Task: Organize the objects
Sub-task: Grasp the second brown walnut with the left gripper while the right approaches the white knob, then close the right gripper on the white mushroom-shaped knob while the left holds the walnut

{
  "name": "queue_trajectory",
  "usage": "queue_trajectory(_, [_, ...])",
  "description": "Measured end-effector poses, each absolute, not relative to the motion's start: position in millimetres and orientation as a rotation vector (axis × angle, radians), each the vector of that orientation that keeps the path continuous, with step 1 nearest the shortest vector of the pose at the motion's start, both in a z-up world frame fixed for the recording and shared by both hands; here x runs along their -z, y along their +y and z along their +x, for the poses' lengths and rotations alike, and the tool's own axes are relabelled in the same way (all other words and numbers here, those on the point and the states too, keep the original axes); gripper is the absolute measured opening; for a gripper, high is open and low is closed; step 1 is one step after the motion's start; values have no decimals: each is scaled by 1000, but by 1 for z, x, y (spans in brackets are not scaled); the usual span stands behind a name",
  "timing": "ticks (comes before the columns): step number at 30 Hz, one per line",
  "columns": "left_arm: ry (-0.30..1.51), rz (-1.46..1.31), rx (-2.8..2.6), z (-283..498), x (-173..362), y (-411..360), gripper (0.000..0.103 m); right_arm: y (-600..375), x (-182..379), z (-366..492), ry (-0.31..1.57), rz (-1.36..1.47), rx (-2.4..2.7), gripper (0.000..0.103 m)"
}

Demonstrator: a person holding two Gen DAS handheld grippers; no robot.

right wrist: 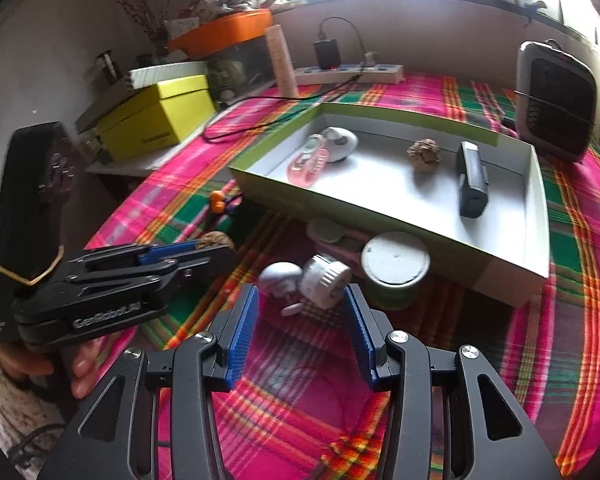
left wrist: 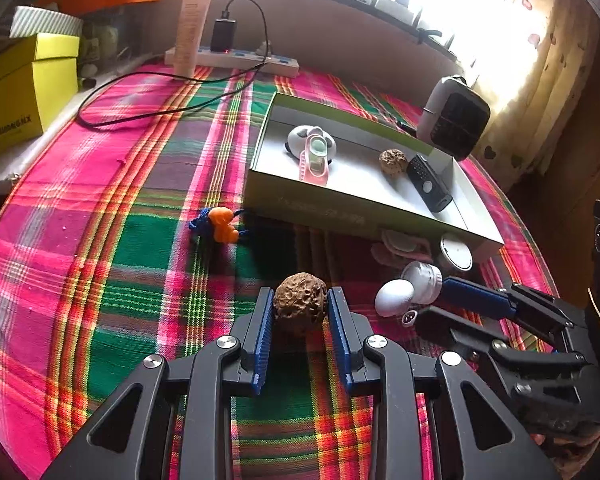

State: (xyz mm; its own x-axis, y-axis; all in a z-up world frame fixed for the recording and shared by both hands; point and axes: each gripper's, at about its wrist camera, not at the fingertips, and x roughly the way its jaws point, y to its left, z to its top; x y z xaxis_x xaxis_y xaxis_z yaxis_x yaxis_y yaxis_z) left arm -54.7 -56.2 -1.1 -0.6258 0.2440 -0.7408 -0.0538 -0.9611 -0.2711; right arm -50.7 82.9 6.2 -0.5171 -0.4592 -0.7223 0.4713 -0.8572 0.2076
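Observation:
My left gripper has its blue pads around a brown walnut on the plaid cloth, jaws touching or nearly touching its sides. It also shows in the right wrist view. My right gripper is open and empty, just short of a small white jar lying on its side and a white egg-shaped object. The shallow green-and-white box holds a second walnut, a black remote, a pink clip and a white mouse-like object.
An orange toy with blue cord lies left of the box. A round tin and pink items sit against the box front. A heater, power strip, black cable and yellow box stand around.

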Motion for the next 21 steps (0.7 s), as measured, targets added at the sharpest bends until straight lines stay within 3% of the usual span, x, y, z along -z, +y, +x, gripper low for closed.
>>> queue_trajectory(21, [-354, -1254, -2689, -49, 0, -69, 26, 43, -20, -42, 201, 989, 2309, 45])
